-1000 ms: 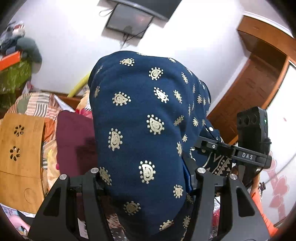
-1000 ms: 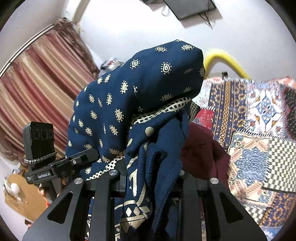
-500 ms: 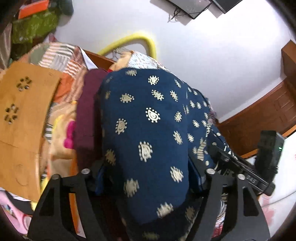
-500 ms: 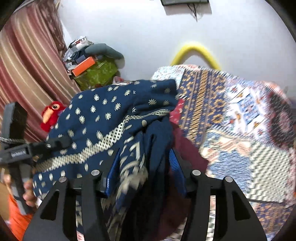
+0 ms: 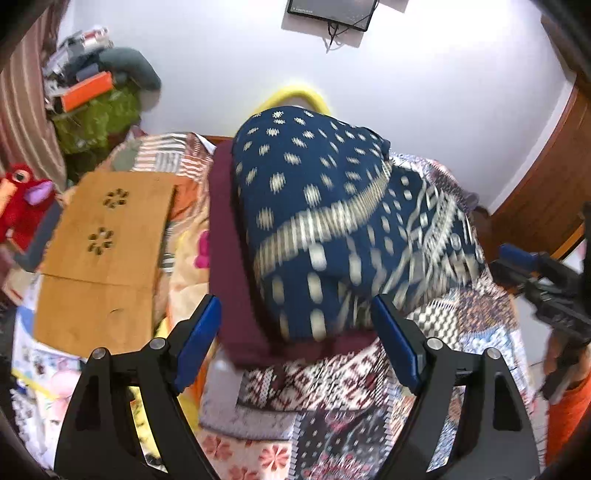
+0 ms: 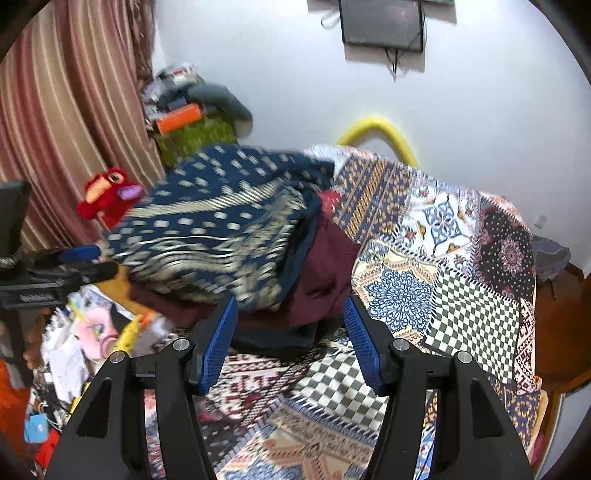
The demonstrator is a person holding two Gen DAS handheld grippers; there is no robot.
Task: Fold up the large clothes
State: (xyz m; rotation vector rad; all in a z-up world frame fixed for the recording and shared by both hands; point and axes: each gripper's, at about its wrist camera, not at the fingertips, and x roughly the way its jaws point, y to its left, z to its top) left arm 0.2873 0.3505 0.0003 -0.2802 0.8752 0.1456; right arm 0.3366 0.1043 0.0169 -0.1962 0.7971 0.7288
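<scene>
Navy-blue printed fabric with cream dots and zigzag bands (image 5: 332, 229) is lying folded in a thick bundle on top of a maroon folded cloth (image 5: 236, 295), and both are resting on the multicoloured patchwork bedspread (image 6: 454, 280). In the right wrist view the same navy bundle (image 6: 221, 221) is sitting on the maroon piece (image 6: 325, 266), with a darker folded edge showing beneath that near the front.

The left gripper (image 5: 295, 343) is hovering just in front of the stack with its blue-padded fingers (image 5: 197, 343) spread wide apart, gripping nothing; the maroon cloth's near edge is lying between them, and whether the pads are touching it cannot be told. The right gripper (image 6: 290, 339) is likewise standing with its blue ribbed pads (image 6: 218, 343) wide apart and empty, the stack's front corner showing between them. Each gripper is also appearing at the edge of the other's view, near the pile's side.

To the left of the pile a tan wooden board with flower-shaped cutouts (image 5: 99, 251) is lying on the bed, and a red plush bird (image 6: 107, 195) is sitting beyond it by the striped pink curtain (image 6: 62, 122). A dark wall-mounted screen (image 6: 382, 26) is hanging on the white wall above a curved yellow tube (image 6: 376, 129) at the head of the bed.
</scene>
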